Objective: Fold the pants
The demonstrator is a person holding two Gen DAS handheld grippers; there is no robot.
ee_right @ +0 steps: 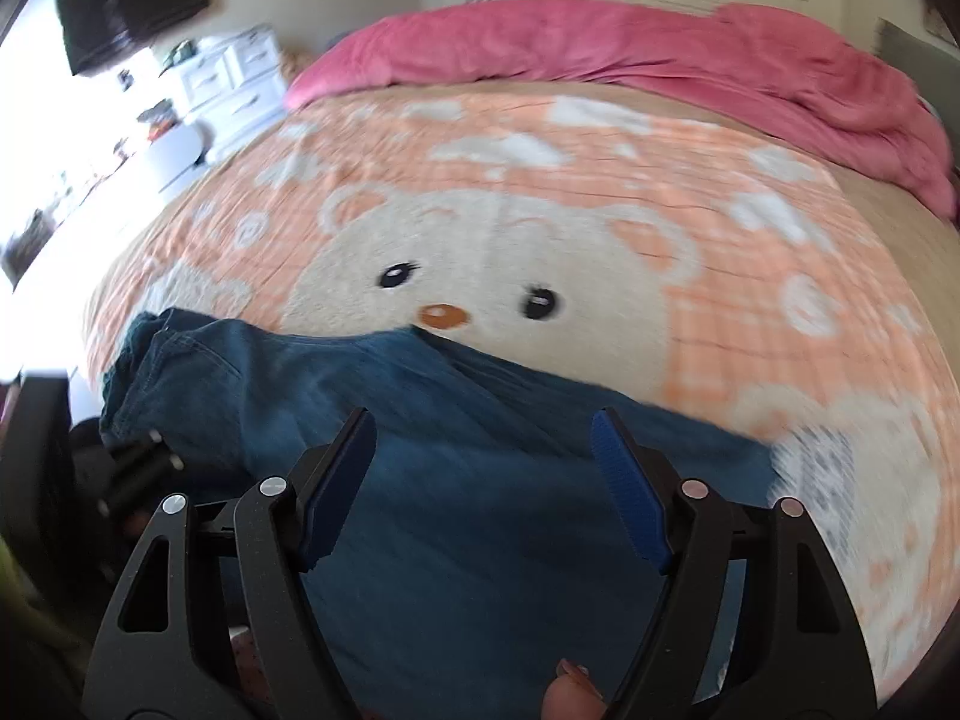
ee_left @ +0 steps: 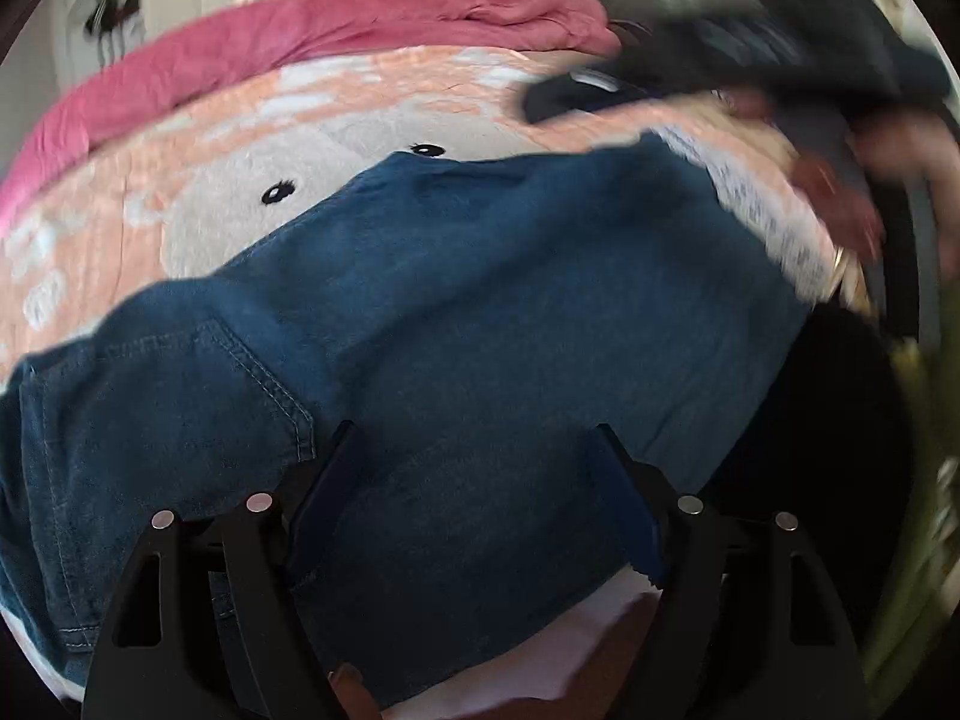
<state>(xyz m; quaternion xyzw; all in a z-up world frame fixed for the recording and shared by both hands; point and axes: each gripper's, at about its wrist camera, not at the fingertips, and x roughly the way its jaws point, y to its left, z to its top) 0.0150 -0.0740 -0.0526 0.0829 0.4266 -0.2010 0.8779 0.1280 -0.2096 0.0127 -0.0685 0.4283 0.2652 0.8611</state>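
pants: we see one pair of blue denim pants (ee_right: pixel 456 456) lying flat on the bed, along its near edge, covering the lower part of the bear face printed on the blanket; a stitched pocket (ee_left: pixel 240 384) shows on the left in the left wrist view.
bed cover: one peach blanket (ee_right: pixel 750 312) with a cream bear face spreads across the bed; we count two black eyes and one orange nose (ee_right: pixel 443 315).
far edge: one pink duvet (ee_right: pixel 600 42) lies bunched along the far side of the bed.
left gripper: we see the left gripper (ee_left: pixel 480 456) above the denim with its jaws spread and nothing pinched between them; the pads do not press the cloth.
right gripper: the right gripper (ee_right: pixel 483 450) hangs over the pants with its jaws spread apart, nothing between the blue pads; a fingertip (ee_right: pixel 570 696) shows at the bottom edge.
beyond the bed: one white chest of drawers (ee_right: pixel 234 75) stands past the far left corner, and one dark screen (ee_right: pixel 132 3) hangs on the wall; what the drawers hold we cannot tell.
blur: the right side of the left wrist view is smeared, so we leave the dark shapes there unnamed.
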